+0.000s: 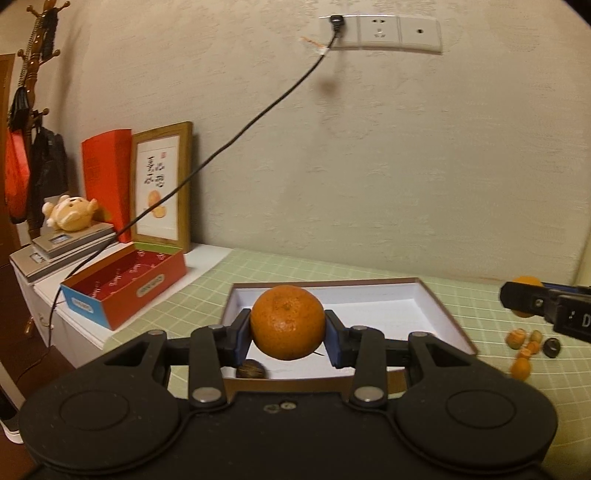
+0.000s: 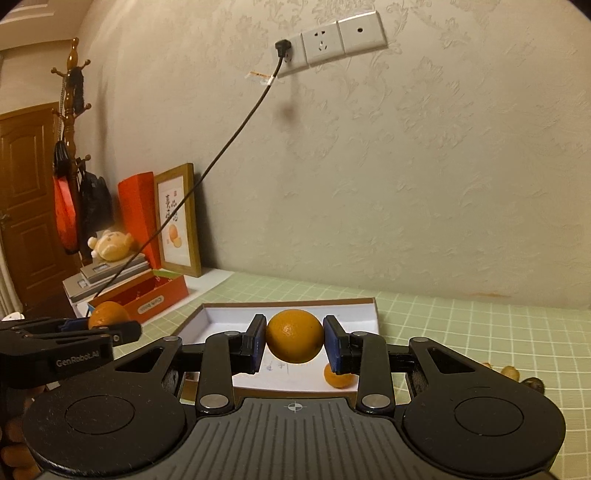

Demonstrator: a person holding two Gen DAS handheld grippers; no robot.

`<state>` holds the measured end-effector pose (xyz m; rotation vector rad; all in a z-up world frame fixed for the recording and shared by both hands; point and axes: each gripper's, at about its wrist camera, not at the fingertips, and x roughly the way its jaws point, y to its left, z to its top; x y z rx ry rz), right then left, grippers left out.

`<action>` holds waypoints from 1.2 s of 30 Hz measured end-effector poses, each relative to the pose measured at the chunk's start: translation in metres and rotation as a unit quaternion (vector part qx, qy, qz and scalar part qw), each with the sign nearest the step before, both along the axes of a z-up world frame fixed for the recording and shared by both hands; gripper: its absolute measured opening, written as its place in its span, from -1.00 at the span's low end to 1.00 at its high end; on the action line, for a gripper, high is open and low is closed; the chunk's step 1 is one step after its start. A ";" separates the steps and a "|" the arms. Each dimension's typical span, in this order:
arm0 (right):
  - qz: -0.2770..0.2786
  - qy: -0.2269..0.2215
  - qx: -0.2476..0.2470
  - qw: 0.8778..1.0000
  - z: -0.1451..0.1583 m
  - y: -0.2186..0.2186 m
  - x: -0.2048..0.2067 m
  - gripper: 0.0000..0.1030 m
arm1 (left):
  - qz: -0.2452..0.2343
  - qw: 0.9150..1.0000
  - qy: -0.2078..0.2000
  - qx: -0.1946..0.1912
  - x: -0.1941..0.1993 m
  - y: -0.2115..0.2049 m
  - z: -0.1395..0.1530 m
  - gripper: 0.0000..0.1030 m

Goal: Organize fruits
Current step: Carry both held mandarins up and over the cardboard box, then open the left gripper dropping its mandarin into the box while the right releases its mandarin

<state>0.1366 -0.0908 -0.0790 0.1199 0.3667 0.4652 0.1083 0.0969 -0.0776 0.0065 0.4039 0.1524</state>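
**Both tongs clamped on oranges above the white tray**

Left tongs [image 1: 288,328], at the lower centre of the left wrist view, grip a large orange [image 1: 288,322] between their blue pads, jaws only as wide as the fruit. Right tongs [image 2: 294,338], lower centre of the right wrist view, pinch a second orange [image 2: 294,335] the same way. Each fruit hangs clear above the shallow white tray [image 1: 402,306], which lies on the green checked tabletop [image 1: 295,267].

Just under the left tongs a dark walnut-like thing [image 1: 251,369] sits at the tray's near edge. In the right view a small orange fruit [image 2: 338,376] lies in the tray below the right pad.

Lower right of the left view, a cluster of small orange fruits [image 1: 522,349] and a dark nut [image 1: 551,348] rest on the tabletop, beside the tray.

Further back, at mid-left, stand an open red box [image 1: 125,284], a framed picture [image 1: 162,188] leaning on the wall and a plush toy [image 1: 70,213]. A black cable [image 1: 229,144] runs up to the wall socket [image 1: 380,32] at the top of the frame.
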 end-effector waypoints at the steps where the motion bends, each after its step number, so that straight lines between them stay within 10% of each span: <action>1: 0.000 0.002 0.001 1.000 -0.001 0.001 0.004 -0.34 | 0.005 1.000 0.002 -0.001 0.003 0.004 -0.001 -0.41; 33: -0.031 0.118 -0.005 0.993 -0.064 0.018 0.161 -0.33 | 0.050 0.996 0.076 -0.025 0.125 0.046 -0.054 -0.36; 36: -0.044 0.110 0.015 0.993 -0.062 0.012 0.163 0.25 | 0.057 0.996 0.067 -0.024 0.126 0.047 -0.048 -0.12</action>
